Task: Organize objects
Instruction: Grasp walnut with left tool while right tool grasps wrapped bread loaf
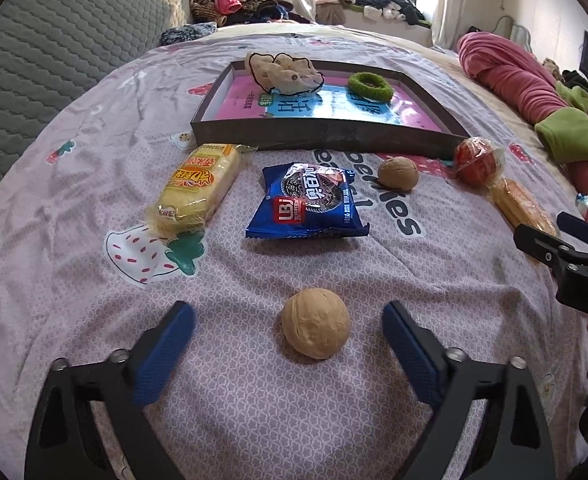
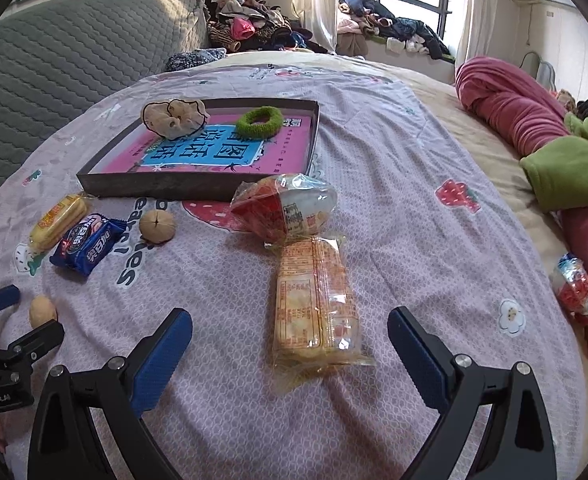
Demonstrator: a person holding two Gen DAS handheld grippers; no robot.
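Observation:
A walnut [image 1: 315, 322] lies on the pink bedsheet between the blue pads of my left gripper [image 1: 288, 316]. The gripper is open and neither pad touches the nut. My right gripper [image 2: 290, 318] is open too, and the near end of an orange cracker packet [image 2: 315, 304] lies between its fingers without contact. A shallow dark tray [image 1: 325, 132] lined with a pink book holds a cream scrunchie [image 1: 284, 72] and a green hair tie [image 1: 369, 86]. In front of the tray lie a yellow cake packet [image 1: 198, 184], a blue cookie packet [image 1: 307, 200], a second walnut [image 1: 397, 172] and a red snack packet [image 1: 477, 160].
A grey quilted headboard [image 1: 54, 40] rises at the left. Rolled pink and green bedding [image 2: 533, 128] lies along the right side, with a small candy wrapper [image 2: 573, 284] near it. Piled clothes [image 2: 254, 28] sit by the window at the back.

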